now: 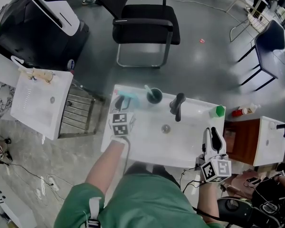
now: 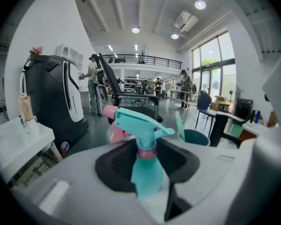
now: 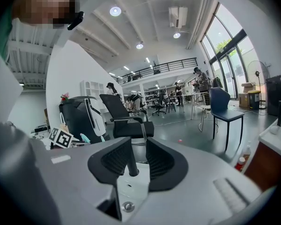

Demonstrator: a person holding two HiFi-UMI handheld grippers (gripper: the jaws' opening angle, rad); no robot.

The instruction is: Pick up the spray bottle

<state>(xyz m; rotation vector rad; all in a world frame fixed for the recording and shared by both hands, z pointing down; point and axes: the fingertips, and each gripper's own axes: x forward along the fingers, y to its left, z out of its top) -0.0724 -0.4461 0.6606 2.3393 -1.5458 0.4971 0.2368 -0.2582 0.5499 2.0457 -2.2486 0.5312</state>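
The left gripper's [image 2: 147, 168] fingers [image 2: 114, 165] seem clenched on the teal spray bottle [image 2: 143, 149], just below its pink collar, though the contact is hard to confirm. The bottle stands at the white basin's [image 1: 147, 144] back left corner. The right gripper's [image 3: 136, 161] fingers are spread and empty. Beyond are a black faucet [image 1: 177, 106], a teal cup [image 1: 154, 95], and a black chair [image 1: 145, 25].

White washbasin [image 1: 147, 144], four items on it.
Spray bottle [image 1: 128, 99] and dark cup [image 1: 155, 96] stood back left, black faucet [image 1: 177, 107] back centre, green-topped bottle [image 1: 219, 111] far right.
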